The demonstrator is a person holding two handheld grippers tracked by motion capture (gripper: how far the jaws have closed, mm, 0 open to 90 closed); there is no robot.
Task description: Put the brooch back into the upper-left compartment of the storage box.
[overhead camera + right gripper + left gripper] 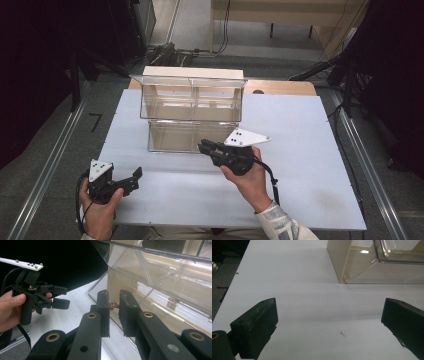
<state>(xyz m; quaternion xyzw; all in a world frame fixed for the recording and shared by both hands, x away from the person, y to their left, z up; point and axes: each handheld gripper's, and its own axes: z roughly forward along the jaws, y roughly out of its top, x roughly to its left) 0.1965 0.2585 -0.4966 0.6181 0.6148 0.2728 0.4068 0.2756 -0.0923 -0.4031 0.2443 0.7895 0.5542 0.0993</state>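
At the left of the high view, the left hand [97,210] holds the left tongs [136,176] low over the near left part of the white bench [300,165]. Its jaws stand wide apart with nothing between them, and in the left gripper view only the bare white surface lies between the two black jaws. A grey three-cornered plate [100,169] sits on top of this tool.

In the middle stands a clear plastic two-tier bin [192,107], with the upper tier divided into two compartments and a beige back wall [192,72]. In the left gripper view its lower corner [344,281] is ahead and to the right.

To the right, the right hand [250,180] holds the right tongs [204,147] just at the front of the lower tier. In the right gripper view its jaws are almost closed on a small reddish-brown object [115,305], thin like wire; I cannot tell what it is. It is held just beside the transparent wall [155,302].
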